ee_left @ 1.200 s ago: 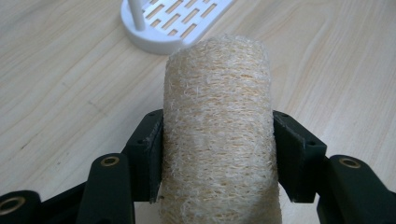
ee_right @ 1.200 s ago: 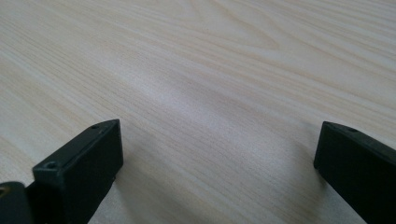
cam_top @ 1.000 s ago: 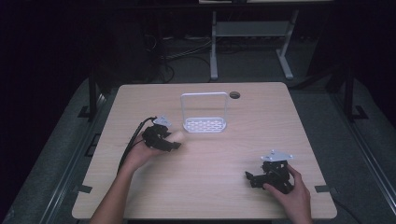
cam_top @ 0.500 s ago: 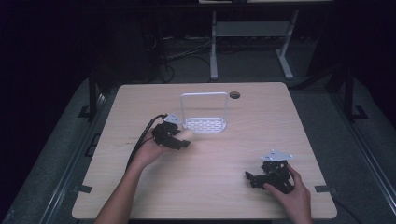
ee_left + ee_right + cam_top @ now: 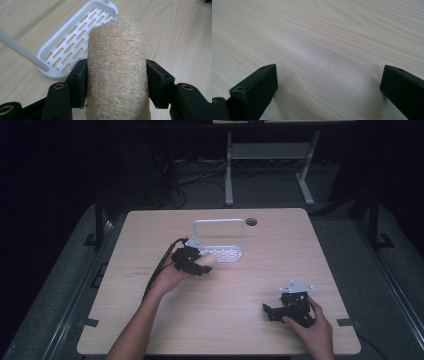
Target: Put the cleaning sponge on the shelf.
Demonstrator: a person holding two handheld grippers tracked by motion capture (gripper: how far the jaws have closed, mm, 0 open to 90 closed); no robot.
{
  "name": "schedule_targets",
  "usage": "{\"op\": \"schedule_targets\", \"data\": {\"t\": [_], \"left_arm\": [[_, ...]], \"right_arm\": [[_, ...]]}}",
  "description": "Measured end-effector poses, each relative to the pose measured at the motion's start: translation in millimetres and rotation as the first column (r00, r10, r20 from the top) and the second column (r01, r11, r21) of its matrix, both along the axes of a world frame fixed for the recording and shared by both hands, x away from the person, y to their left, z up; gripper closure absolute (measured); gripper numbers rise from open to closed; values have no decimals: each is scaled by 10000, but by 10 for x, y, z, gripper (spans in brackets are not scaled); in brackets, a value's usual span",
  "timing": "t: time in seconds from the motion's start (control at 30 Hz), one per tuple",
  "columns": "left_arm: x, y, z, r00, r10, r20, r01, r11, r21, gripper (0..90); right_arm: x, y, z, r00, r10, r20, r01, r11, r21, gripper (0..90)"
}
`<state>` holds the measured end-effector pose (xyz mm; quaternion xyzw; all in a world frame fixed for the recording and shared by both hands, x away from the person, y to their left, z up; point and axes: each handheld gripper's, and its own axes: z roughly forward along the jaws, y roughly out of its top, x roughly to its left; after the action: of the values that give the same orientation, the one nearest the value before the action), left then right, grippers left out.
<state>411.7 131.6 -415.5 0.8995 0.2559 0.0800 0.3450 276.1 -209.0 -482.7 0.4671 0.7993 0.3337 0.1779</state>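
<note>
Your left tongs [image 5: 116,82] carry a tan fibrous loofah cylinder [image 5: 116,72] that blocks the gap between their jaws. Just ahead stands the white slotted plastic tray [image 5: 222,253], its tall hoop handle [image 5: 218,222] barring a straight pass. Bare light wooden desk [image 5: 250,285] lies open between your 2 hands.

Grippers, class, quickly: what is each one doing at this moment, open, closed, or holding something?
Left gripper: closed on the loofah sponge, beside the white slotted tray.
Right gripper: open, holding nothing, over the bare table.
</note>
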Motion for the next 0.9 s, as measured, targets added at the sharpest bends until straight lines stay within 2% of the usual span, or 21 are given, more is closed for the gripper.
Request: {"op": "schedule_targets", "data": {"t": [0.13,0.23,0.33,0.7,0.9], "left_arm": [[33,-59,9,9999,36,143,-35,10000,-43,414],[49,-99,-1,9998,150,110,-149,9998,-127,414],[79,-149,-17,9996,208,198,-208,9998,2,414],[188,-342,-33,9984,457,345,-454,9989,-90,414],[248,-439,-73,9971,653,392,-655,9978,41,414]], "right_arm": [[0,0,0,10000,-5,-4,5,10000,2,9],[0,0,0,10000,-7,-7,7,10000,3,9],[0,0,0,10000,-4,-4,4,10000,-1,10],[-1,1,0,10000,-11,-9,11,10000,5,9],[-1,1,0,10000,-11,-12,12,10000,6,9]]}}
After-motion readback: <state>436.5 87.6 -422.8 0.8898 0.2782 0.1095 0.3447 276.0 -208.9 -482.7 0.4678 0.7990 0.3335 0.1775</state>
